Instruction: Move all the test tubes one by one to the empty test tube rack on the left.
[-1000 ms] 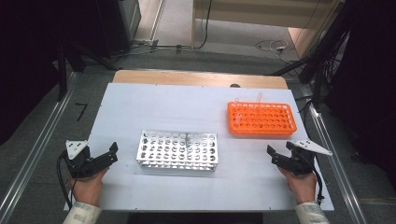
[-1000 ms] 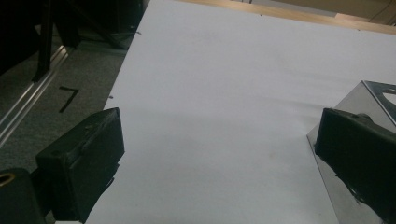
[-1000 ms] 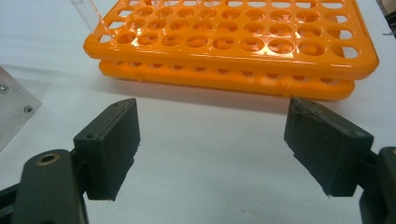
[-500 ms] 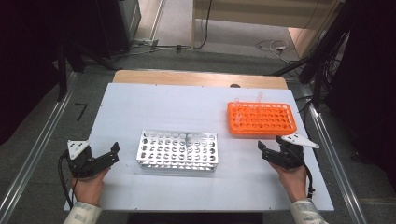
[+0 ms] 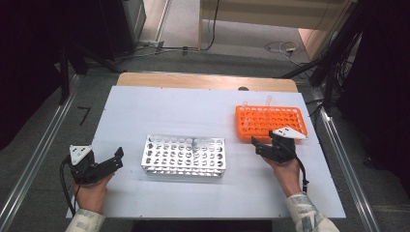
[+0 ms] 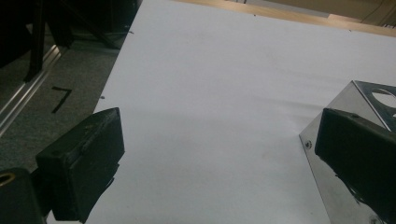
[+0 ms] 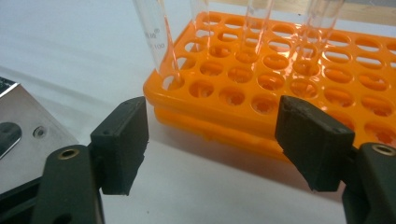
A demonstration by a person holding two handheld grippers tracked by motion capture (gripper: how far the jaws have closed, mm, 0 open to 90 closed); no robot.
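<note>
Orange plastic rack [image 7: 280, 88] of round holes, clear glass tubes [image 7: 156, 37], right hand-held gripper [image 7: 212, 135] empty, jaws wide but closing.

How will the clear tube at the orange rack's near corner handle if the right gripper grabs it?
The tube looks like thin clear glass, so probably fragile and slippery against the pads. It stands tilted in its hole in the orange rack, so it likely sits loose and should lift out easily.

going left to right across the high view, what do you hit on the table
left claw → silver metal rack → right claw → orange tube rack, which stands a little farther back, with clear tubes in it
</note>
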